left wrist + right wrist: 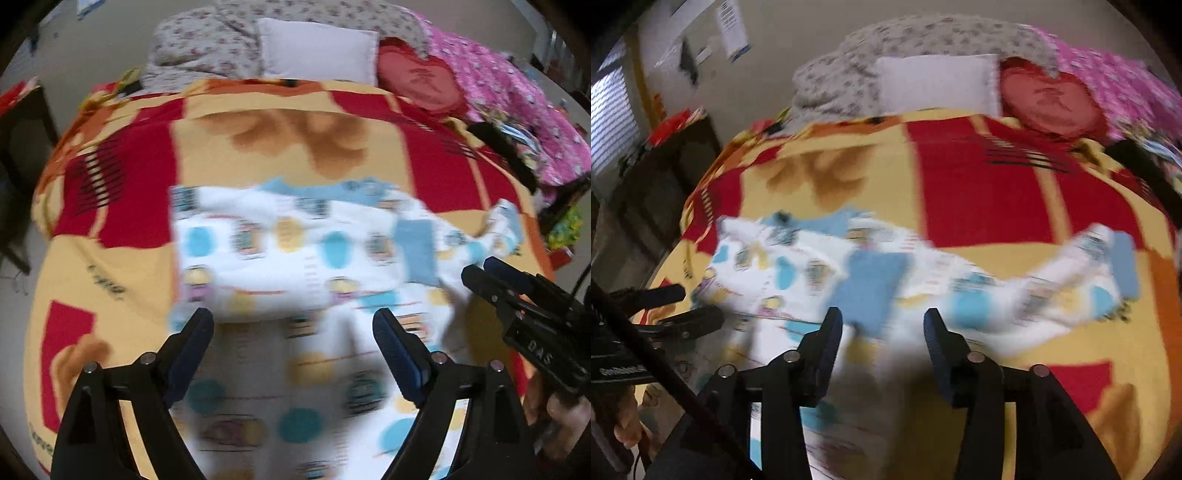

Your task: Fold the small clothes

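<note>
Garment [280, 258] lies spread on the bed [110, 280], on the patterned blanket, so both grippers can work it from the near edge. It looks like a small child's piece: white with blue and yellow spots, a blue patch [871, 284] near the middle, one limb [1086, 266] stretched out to my right. Frames are blurred; details of the print are not readable.

My left gripper [293, 321] hovers over the near left part of the cloth, jaws wide, nothing between the pads. My right gripper [882, 319] sits just below the blue patch, jaws parted about halfway; cloth shows under the gap, but the pads do not press it.

Judgement: both grippers are free of the cloth, likely between grasps. The outstretched limb looks unfolded, so folding seems partway at most.

Pillows [317, 46] and bedding are piled at the far end, well apart.
</note>
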A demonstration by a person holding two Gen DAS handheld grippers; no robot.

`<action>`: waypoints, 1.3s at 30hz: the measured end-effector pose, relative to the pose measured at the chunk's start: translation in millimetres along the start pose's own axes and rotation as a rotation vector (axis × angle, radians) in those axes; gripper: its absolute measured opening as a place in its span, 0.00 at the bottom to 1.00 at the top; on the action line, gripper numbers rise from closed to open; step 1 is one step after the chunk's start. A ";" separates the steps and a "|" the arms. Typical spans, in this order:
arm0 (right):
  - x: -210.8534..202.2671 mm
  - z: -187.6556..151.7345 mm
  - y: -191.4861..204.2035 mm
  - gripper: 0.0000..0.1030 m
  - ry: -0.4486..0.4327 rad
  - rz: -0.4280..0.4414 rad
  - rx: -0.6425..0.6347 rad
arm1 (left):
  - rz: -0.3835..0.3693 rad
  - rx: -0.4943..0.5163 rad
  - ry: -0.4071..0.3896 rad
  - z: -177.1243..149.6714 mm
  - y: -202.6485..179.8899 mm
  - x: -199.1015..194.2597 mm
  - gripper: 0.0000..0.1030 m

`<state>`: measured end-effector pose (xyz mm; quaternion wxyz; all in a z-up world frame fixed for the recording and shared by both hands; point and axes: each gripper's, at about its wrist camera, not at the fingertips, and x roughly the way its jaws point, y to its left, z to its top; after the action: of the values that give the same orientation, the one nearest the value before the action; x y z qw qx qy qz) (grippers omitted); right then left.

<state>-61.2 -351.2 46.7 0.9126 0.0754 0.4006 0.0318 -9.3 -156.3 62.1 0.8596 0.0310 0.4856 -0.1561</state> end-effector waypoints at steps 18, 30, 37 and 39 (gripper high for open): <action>-26.3 -10.1 -108.2 0.60 -0.002 -0.128 0.173 | -0.019 0.088 0.032 23.7 -88.5 51.8 0.85; -24.3 -9.1 -161.3 0.60 -0.010 -0.175 0.318 | -0.050 0.088 0.031 33.5 -104.7 65.1 0.85; -15.2 -4.5 -180.6 0.60 -0.025 -0.140 0.405 | -0.035 0.114 0.038 35.5 -116.1 73.8 0.85; -13.1 -3.3 -187.1 0.60 -0.037 -0.117 0.448 | -0.040 0.106 0.043 35.6 -114.7 75.6 0.86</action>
<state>-73.0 -536.9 23.4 0.8805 0.2535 0.3845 -0.1123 22.1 -290.5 28.3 0.8429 0.0702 0.4954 -0.1979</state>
